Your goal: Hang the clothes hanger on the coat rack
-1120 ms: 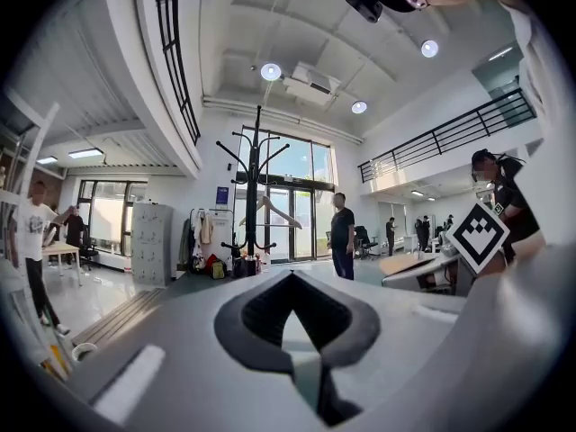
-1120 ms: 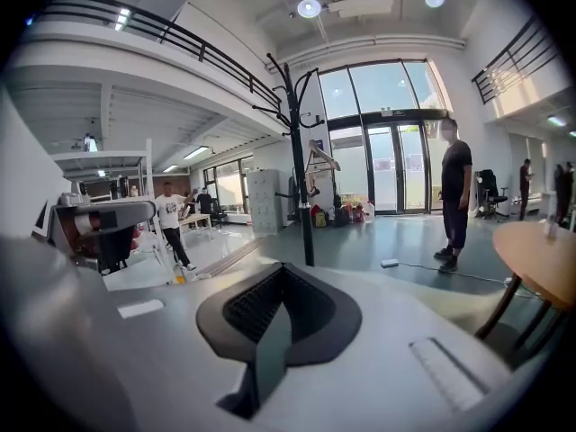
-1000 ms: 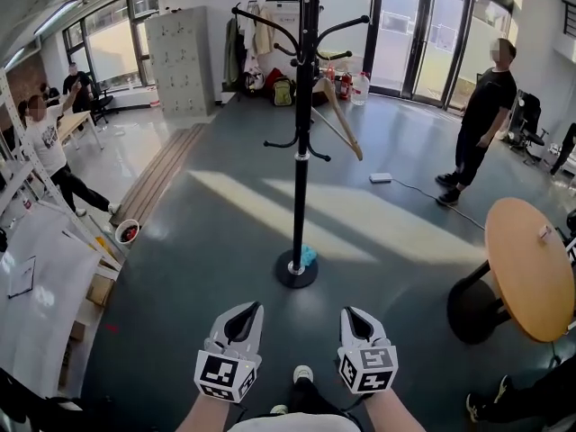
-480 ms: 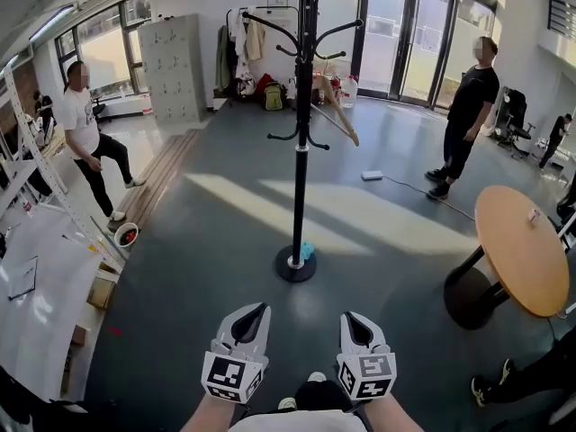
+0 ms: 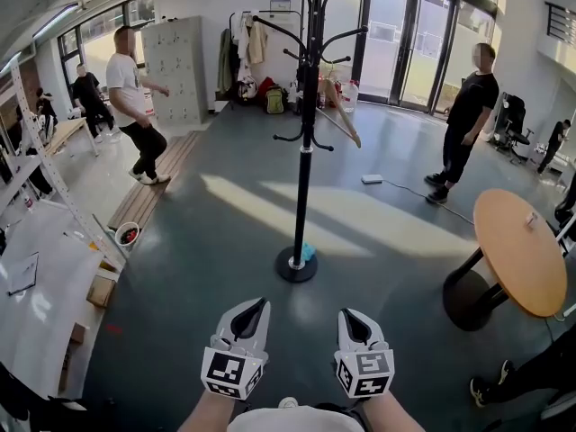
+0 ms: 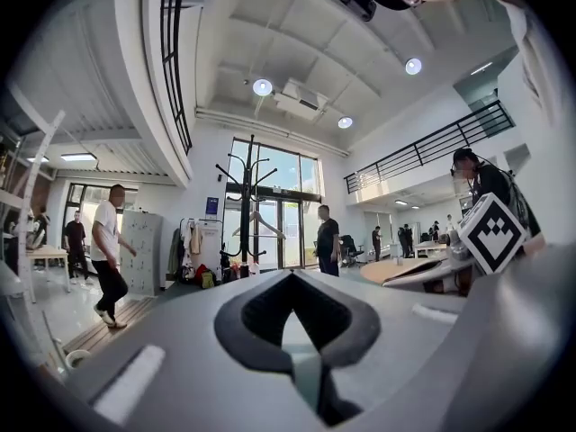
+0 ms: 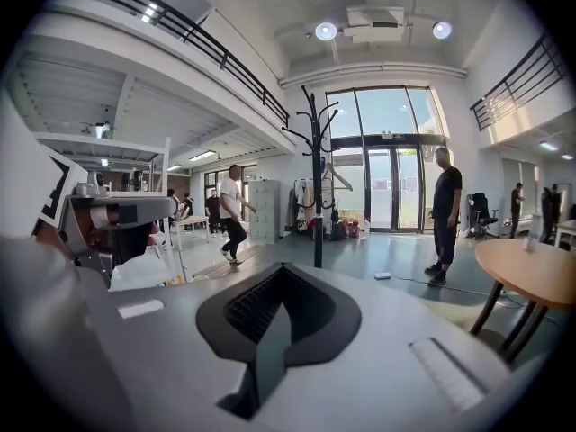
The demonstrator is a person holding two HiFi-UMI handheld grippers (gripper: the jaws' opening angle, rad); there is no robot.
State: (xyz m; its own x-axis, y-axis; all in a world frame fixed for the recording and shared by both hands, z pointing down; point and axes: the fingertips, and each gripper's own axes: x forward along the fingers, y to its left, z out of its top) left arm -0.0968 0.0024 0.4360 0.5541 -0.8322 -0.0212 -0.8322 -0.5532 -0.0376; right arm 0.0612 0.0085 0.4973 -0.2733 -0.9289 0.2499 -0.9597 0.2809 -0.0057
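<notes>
A tall black coat rack (image 5: 304,151) stands on the grey floor ahead of me. A wooden clothes hanger (image 5: 340,115) hangs from one of its upper arms, tilted down to the right. The rack (image 7: 317,196) and the hanger (image 7: 335,178) also show far off in the right gripper view, and the rack (image 6: 251,205) in the left gripper view. My left gripper (image 5: 254,306) and right gripper (image 5: 346,313) sit side by side low in the head view, well short of the rack's base. Both are shut with nothing between their jaws.
A round wooden table (image 5: 522,250) stands at the right. A person in black (image 5: 463,124) stands beyond it near the glass doors. Another person in a white shirt (image 5: 135,106) walks at the back left. White shelving and boards (image 5: 36,277) line the left side.
The person in the white shirt has walked from the far left towards the lockers. Both grippers stay shut and side by side, a little lower in the head view.
</notes>
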